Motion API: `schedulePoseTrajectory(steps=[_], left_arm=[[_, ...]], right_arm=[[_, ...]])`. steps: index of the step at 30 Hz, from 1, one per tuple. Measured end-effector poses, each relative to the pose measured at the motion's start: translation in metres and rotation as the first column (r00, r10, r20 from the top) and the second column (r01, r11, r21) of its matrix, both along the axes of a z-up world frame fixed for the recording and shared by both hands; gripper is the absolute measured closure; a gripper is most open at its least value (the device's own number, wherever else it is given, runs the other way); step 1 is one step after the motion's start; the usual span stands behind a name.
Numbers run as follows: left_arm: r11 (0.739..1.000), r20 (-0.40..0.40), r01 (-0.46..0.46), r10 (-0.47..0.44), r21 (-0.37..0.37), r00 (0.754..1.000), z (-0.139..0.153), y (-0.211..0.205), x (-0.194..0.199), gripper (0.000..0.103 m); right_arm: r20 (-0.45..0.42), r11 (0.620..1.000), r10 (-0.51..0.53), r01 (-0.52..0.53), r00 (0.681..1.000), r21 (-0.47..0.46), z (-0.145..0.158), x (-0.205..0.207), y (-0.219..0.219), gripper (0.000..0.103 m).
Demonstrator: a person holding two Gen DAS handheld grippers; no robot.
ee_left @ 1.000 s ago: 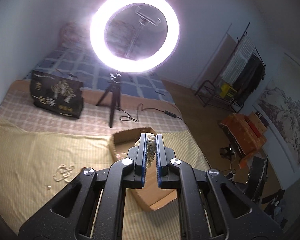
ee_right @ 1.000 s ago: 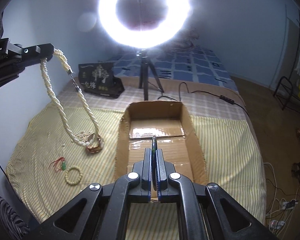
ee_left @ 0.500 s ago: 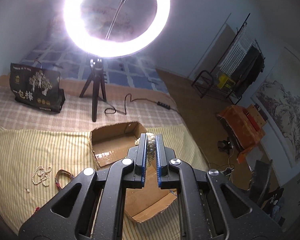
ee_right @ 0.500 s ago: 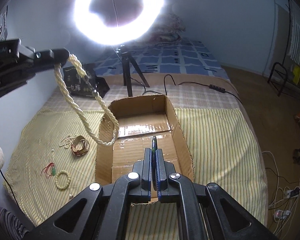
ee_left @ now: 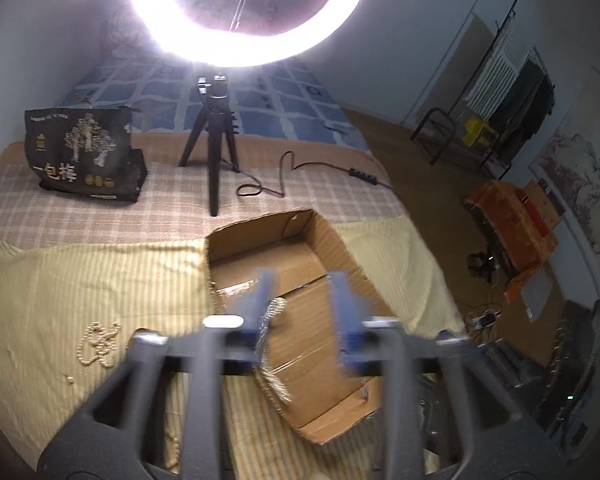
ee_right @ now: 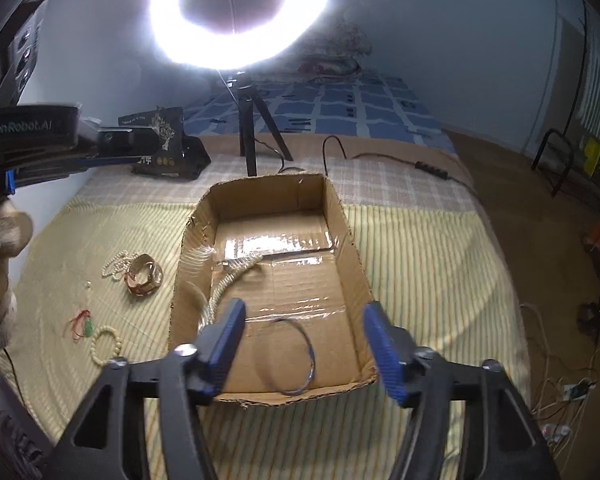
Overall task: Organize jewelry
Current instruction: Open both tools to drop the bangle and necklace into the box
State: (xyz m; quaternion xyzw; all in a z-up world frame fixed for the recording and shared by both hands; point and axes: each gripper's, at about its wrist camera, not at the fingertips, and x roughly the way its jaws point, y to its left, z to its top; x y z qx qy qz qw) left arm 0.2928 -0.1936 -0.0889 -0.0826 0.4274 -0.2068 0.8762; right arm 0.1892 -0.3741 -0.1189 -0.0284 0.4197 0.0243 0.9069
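— Opening wide, both sets of jaws at once! The left gripper (ee_left: 302,300) hangs above the cardboard box (ee_left: 342,246), blue pads spreading, and the twisted pearl rope necklace (ee_left: 270,320) shows blurred beside the left pad. I cannot tell whether it touches the pad.

— And the right gripper (ee_right: 304,334)?

— Jaws spreading too, nothing pressed between them. The thin blue bangle (ee_right: 290,356) sits tilted at the near end of the box floor, framed between the pads but clear of both.

— Where does the rope necklace (ee_right: 230,276) lie from the right wrist view?

— Inside the box, along its left wall, partly blurred, one end on the taped floor.

— What remains outside?

— On the striped yellow cloth (ee_right: 420,264) left of the box: a thin pearl strand (ee_right: 114,266) touching a gold-and-brown bangle (ee_right: 144,280), nearer the camera a red cord with a green charm (ee_right: 82,324), and just beside that a cream bead bracelet (ee_right: 106,346).

— Behind?

— A ring light (ee_right: 240,12) on its tripod (ee_right: 256,140), blazing.
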Motion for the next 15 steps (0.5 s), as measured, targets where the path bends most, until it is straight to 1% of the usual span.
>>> schedulePoseTrajectory(steps=[1, 2, 3, 4, 6, 7, 11, 15], left_arm=[[1.000, 0.024, -0.009, 0.008, 0.014, 1.000, 0.001, 0.002, -0.002, 0.045], [0.999, 0.034, -0.011, 0.010, 0.031, 0.999, 0.002, 0.003, -0.003, 0.045], [0.999, 0.040, -0.013, 0.010, 0.053, 0.999, 0.001, 0.005, -0.003, 0.044], [0.997, 0.040, -0.017, 0.014, 0.069, 0.999, 0.001, 0.007, -0.004, 0.043], [0.997, 0.036, -0.022, 0.020, 0.076, 0.999, -0.001, 0.014, -0.004, 0.041], [0.996, 0.033, -0.027, 0.025, 0.081, 0.999, -0.002, 0.017, -0.005, 0.040], [0.993, 0.036, -0.054, 0.051, 0.107, 0.998, -0.001, 0.035, -0.005, 0.039], [0.988, 0.052, -0.081, 0.075, 0.133, 0.996, 0.001, 0.053, -0.008, 0.030]], right_arm=[[0.001, 1.000, 0.003, -0.003, 1.000, -0.008, 0.000, 0.000, 0.001, 0.026], [0.004, 1.000, 0.003, -0.003, 1.000, -0.017, 0.000, -0.001, 0.003, 0.019], [0.009, 1.000, 0.001, -0.001, 1.000, -0.028, 0.001, -0.001, 0.004, 0.017], [0.014, 0.999, -0.001, 0.002, 1.000, -0.039, 0.001, -0.002, 0.005, 0.015], [0.017, 0.998, 0.001, 0.000, 1.000, -0.055, 0.003, -0.003, 0.008, 0.013], [0.018, 0.998, 0.001, 0.000, 1.000, -0.060, 0.003, -0.003, 0.009, 0.011], [0.035, 0.997, 0.013, -0.010, 0.999, -0.082, 0.007, -0.006, 0.017, 0.004], [0.041, 0.996, 0.014, -0.010, 0.999, -0.093, 0.008, -0.006, 0.023, 0.002]])
